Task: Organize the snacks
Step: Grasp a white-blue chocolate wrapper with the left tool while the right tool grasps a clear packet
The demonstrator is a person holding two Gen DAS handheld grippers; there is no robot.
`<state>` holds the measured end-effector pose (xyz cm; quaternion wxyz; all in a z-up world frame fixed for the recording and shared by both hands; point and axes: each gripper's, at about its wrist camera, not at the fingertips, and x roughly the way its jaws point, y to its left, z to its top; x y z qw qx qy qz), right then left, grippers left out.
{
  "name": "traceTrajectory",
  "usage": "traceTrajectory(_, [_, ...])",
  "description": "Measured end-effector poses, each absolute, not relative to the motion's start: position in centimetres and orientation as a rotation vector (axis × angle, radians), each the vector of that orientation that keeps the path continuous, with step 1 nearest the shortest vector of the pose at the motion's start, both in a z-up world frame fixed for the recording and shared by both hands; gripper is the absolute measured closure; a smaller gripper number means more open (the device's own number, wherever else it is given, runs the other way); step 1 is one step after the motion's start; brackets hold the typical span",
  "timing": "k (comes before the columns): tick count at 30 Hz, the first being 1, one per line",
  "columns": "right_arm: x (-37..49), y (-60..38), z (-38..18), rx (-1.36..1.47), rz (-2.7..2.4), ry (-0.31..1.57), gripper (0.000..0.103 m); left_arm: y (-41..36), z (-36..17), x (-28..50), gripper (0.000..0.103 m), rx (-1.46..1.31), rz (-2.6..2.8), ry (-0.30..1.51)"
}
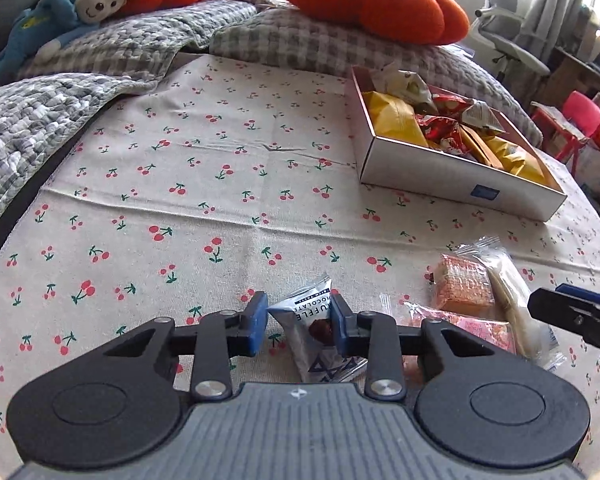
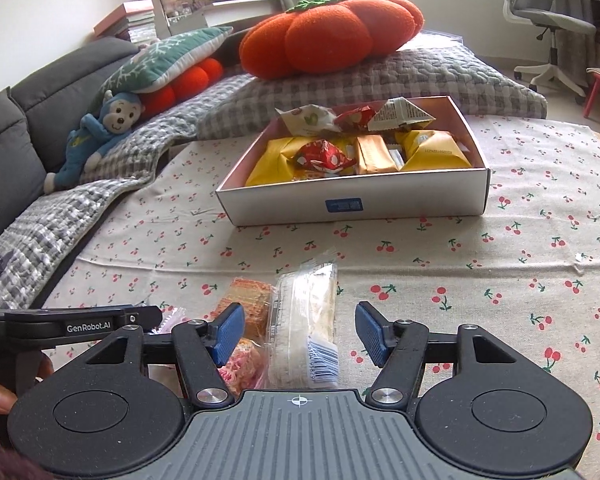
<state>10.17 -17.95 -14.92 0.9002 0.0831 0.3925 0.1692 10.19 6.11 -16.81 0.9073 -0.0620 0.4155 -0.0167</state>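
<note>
With the left tool (image 1: 299, 326) clamped on a chocolate packet (image 1: 314, 330) low over the cherry-print cloth (image 1: 220, 184), and the right tool (image 2: 298, 334) open astride a clear-wrapped snack (image 2: 306, 320), next comes carrying the packet to the box (image 1: 452, 176).

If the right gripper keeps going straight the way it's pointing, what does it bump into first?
Probably the clear-wrapped snack lying between its open jaws on the cherry cloth; depth is hard to judge.
</note>
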Motion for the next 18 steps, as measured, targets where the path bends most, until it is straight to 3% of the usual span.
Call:
traceTrajectory(13, [11.1, -15.7, -16.0, 0.061, 0.333, 0.839, 0.043, 6.2, -16.6, 9.5, 0.074, -0.080, -0.067, 0.849])
traceTrajectory(16, [11.4, -15.4, -16.5, 0.040, 0.310, 0.855, 0.051, 6.3, -16.6, 9.4, 0.074, -0.085, -0.065, 0.849])
traceTrajectory(17, [11.4, -15.4, -16.7, 0.045, 0.310, 0.861, 0.065, 6.3, -16.6, 9.3, 0.074, -0.085, -0.065, 0.849])
traceTrajectory(18, [11.4, -15.5, -16.8, 0.046, 0.308, 0.861, 0.069, 6.3, -16.6, 9.3, 0.074, -0.086, -0.064, 0.848])
